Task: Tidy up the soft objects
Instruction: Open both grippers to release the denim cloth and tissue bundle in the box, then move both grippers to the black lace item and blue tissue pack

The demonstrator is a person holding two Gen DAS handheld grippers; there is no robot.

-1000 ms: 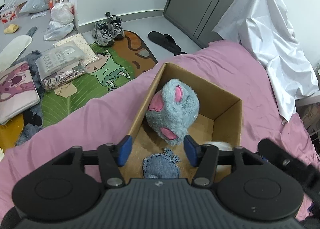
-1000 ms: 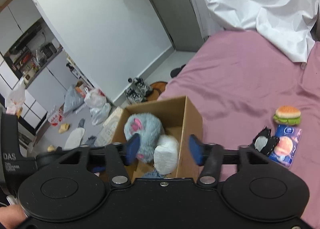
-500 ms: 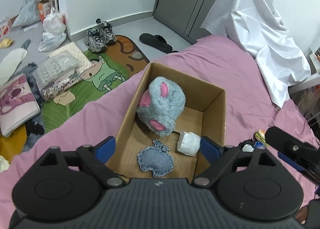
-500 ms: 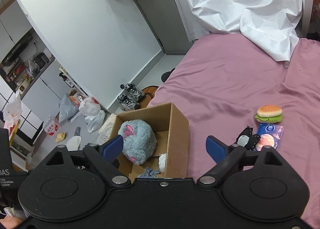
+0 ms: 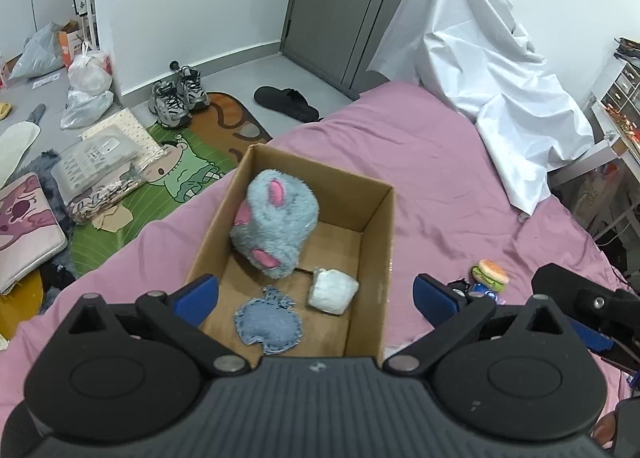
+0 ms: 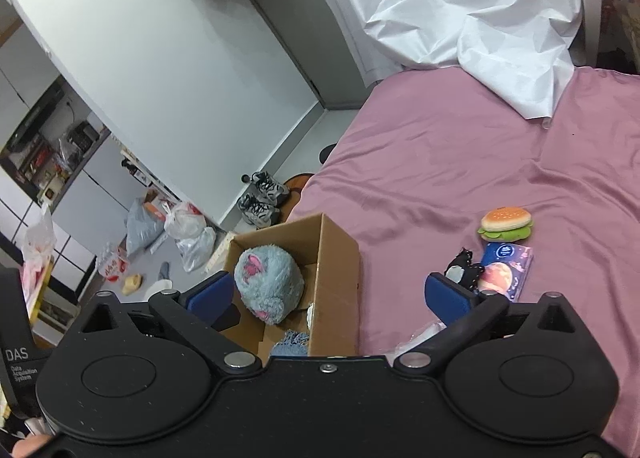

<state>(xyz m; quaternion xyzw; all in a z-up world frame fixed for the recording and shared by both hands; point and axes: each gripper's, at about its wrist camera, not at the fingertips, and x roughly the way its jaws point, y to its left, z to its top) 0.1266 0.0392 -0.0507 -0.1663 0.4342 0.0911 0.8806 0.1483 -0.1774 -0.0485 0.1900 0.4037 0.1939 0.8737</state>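
On the pink bed [image 5: 440, 162], the cardboard box [image 5: 376, 226] holds a fluffy grey plush [image 5: 276, 222], a denim pouch [image 5: 268, 324] and a white bundle [image 5: 332, 290]. Both the left hand-held gripper [image 5: 316, 296] and the right hand-held gripper [image 6: 328, 292] are opening wide, nothing between the jaws. Next pick, I judge: the burger toy [image 6: 506, 223], black-and-white plush [image 6: 464, 266] or blue packet [image 6: 506, 270] (all lying well clear of the box). Approach low; the box's wall blocks a straight return.
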